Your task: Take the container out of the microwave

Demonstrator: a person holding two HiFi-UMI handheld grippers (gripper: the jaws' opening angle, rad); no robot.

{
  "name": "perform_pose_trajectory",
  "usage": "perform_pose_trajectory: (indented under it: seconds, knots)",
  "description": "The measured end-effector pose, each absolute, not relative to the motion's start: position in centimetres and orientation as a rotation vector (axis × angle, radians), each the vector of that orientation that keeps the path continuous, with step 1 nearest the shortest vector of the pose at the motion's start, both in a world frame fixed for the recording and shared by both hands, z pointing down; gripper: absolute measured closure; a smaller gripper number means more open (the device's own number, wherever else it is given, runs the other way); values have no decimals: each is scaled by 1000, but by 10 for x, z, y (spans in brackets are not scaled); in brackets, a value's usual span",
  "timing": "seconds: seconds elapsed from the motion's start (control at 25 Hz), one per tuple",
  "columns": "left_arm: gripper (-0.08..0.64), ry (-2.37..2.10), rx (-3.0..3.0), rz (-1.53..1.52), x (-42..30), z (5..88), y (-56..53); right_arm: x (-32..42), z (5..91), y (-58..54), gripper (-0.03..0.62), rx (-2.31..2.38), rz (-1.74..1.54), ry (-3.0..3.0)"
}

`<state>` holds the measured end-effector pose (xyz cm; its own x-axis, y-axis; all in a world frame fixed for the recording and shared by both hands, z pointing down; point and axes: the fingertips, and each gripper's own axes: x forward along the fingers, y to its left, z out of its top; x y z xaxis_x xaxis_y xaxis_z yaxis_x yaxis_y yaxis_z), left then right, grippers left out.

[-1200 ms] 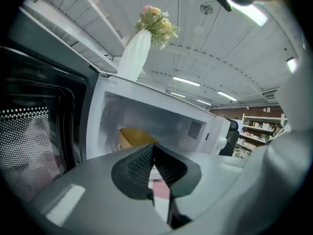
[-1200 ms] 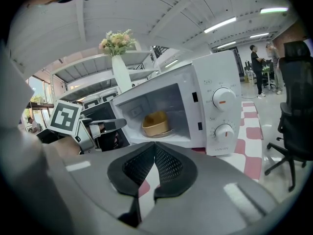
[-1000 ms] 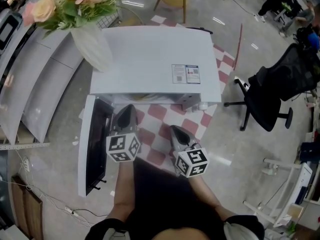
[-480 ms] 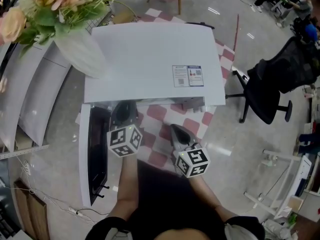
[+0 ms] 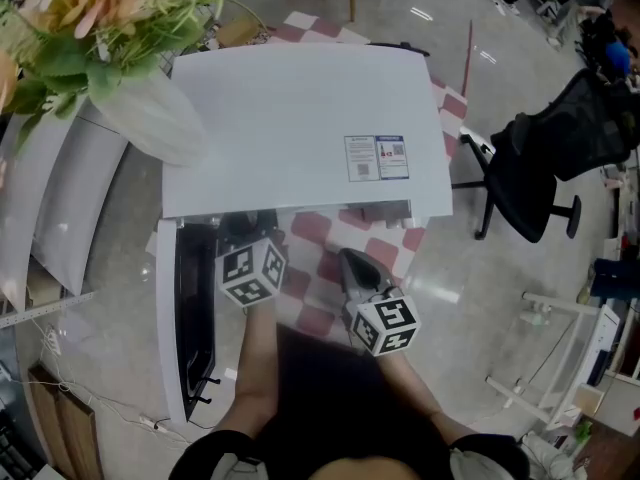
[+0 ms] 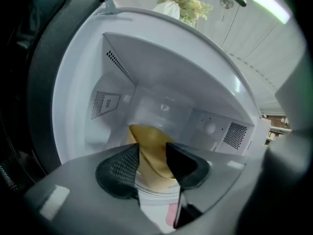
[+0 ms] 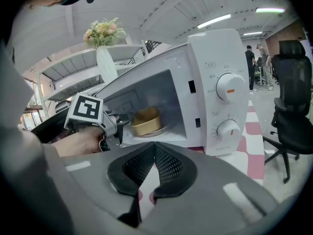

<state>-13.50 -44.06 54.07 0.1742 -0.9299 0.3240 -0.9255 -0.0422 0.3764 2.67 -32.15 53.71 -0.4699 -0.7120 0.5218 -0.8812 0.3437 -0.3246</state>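
Inside the microwave [image 7: 210, 53], the container [image 7: 146, 121] lies ahead of the left hand-held gripper [image 6: 153, 153], jaws empty and opening.

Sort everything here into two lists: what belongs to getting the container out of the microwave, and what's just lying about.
Job: microwave; its open door; yellow container inside; left tool, jaws opening, container seen between them, not gripped.

Lying about: vase of flowers; black office chair.
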Motion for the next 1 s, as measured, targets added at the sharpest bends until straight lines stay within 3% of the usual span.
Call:
perform_pose_trajectory:
  seconds: [0.64,1.0]
  knots:
    - [371,-1729,1892,75,-136,564,-452,24,541,-323,592,1404,843,-2310]
    - [427,-1714,1855,95,-135,566,-458,25,539,-325,592,1405,839,-2312]
